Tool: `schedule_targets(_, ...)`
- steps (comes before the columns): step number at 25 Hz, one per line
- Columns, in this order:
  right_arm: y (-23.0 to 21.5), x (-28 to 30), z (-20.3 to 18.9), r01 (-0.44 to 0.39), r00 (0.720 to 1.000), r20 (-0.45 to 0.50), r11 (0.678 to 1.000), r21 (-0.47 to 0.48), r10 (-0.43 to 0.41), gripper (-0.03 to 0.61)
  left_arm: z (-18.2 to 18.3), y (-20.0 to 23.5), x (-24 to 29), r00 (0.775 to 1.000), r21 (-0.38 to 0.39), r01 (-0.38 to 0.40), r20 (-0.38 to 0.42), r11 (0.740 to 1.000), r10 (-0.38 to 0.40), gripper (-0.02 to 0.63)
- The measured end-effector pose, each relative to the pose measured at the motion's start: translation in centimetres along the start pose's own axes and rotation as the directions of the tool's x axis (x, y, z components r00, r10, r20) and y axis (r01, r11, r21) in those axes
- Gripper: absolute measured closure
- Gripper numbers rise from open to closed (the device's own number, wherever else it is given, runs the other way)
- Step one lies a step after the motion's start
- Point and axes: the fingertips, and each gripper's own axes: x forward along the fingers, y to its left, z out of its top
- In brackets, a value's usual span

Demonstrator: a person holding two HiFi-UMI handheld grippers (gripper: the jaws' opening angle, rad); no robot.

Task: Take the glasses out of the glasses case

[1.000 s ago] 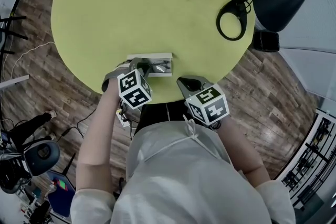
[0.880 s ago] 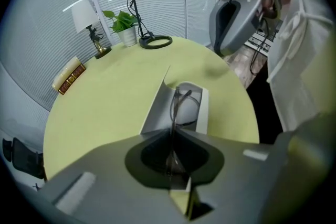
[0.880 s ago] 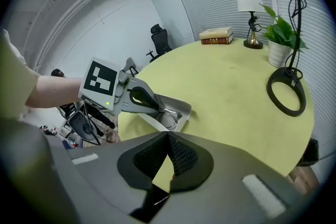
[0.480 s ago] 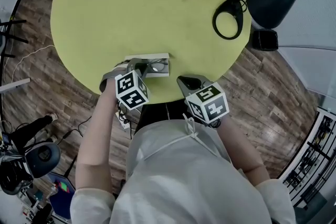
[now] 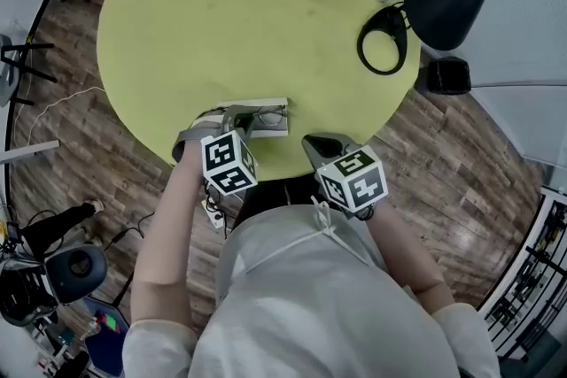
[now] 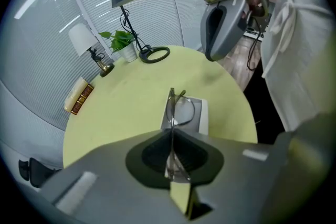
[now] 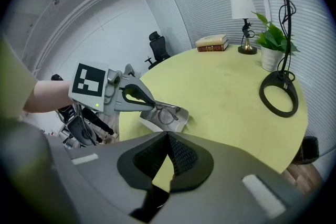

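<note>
Because the thin metal-framed glasses (image 5: 268, 113) must come clear of the open white glasses case (image 5: 282, 130), the head view shows the left gripper (image 5: 244, 119) angled steeply down over that case on the round yellow-green bench (image 5: 248, 13). The right gripper (image 5: 321, 142) hovers just right of the case. In the left gripper view, its fingers (image 6: 152, 156) clamp the frame edge-on, with the lenses just above the case. In the right gripper view, the right gripper's fingers meet on nothing, probably kept out of the way.

Head view steeply down on yellow table (image 5: 248, 22), both gripper views low, near, looking across that table
</note>
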Motion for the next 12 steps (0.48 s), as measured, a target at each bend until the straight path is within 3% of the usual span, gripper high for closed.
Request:
schedule_targets(7,0.6,-1.2,0.6,0.006,0.999,0.043,1.000,-0.005,-0.005,0.578,0.8,-0.3,-3.0,0.999,0.008,-0.036,0.024,0.999,0.036,0.598)
schedule_targets(12,1.6,-2.7,2.5,0.014,0.992,0.125,1.000,-0.021,-0.011,0.578,1.9,0.4,-6.7,0.987,-0.110,-0.099,0.114,0.989,0.112,0.598)
